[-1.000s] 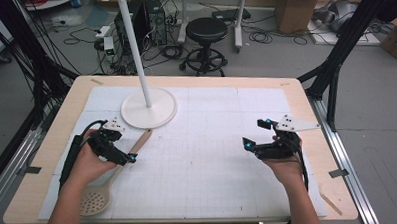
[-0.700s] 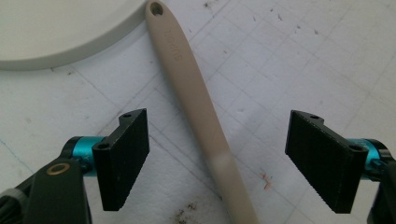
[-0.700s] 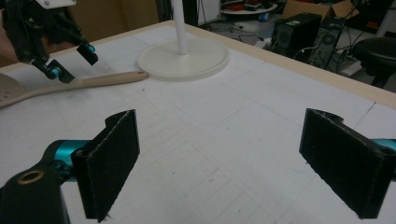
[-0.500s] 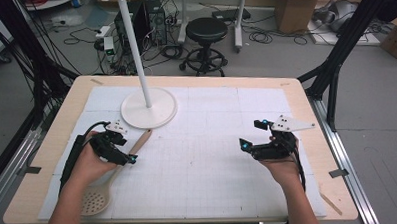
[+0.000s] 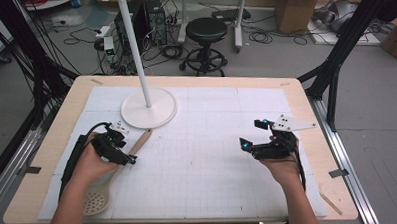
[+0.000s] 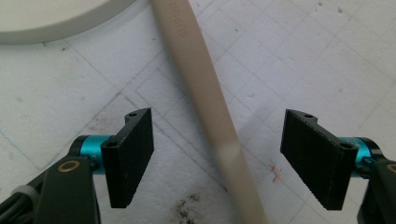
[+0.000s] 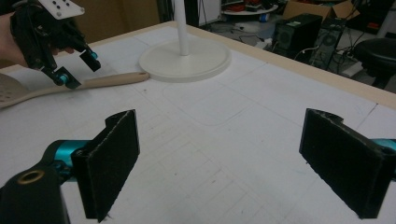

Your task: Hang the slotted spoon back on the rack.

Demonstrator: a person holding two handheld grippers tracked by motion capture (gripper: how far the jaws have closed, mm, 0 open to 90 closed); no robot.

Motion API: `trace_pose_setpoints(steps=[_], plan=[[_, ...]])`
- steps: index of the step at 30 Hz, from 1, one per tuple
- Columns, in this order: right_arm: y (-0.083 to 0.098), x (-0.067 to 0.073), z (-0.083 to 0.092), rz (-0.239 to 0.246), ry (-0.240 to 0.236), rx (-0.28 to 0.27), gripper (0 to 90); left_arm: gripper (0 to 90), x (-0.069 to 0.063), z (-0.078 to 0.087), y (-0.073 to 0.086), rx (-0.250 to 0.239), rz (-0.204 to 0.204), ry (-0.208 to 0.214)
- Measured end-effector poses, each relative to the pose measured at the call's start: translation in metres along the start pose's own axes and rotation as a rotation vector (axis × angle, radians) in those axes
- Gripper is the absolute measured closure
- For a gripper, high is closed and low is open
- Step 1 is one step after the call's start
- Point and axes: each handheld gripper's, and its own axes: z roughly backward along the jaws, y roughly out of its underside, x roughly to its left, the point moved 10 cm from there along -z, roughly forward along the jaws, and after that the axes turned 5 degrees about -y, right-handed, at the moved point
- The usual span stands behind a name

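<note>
White gridded table point(image 5: 208, 156): left tongs point(image 6: 217, 156) closing, astride wooden spoon handle point(image 6: 205, 98), not yet gripping; right tongs point(image 7: 224, 158) released.

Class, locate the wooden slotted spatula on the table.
In the high view the slotted spatula lies at the table's left, its handle between the left gripper's open jaws, pointing toward the white stand base.
</note>
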Motion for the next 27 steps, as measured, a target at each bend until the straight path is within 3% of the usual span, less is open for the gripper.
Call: trace_pose_setpoints(steps=[5,13,19,27], plan=[[0.0002,-0.0039,0.0030,-0.011,0.006,-0.006,11.3,28.0,-0.0008,-0.0059,0.0035,0.033,-0.025,-0.010],[0.0007,-0.0027,0.0025,-0.005,0.006,-0.001,11.3,33.1,-0.0008,-0.0101,0.0073,0.073,-0.011,-0.019],[0.0009,-0.0029,0.0025,-0.006,0.005,0.000,11.3,37.6,-0.0002,-0.0100,0.0063,0.070,0.000,-0.028],[0.0010,-0.0037,0.0019,-0.002,0.010,0.001,11.3,55.5,-0.0069,-0.0084,0.0034,0.122,-0.041,-0.024]])
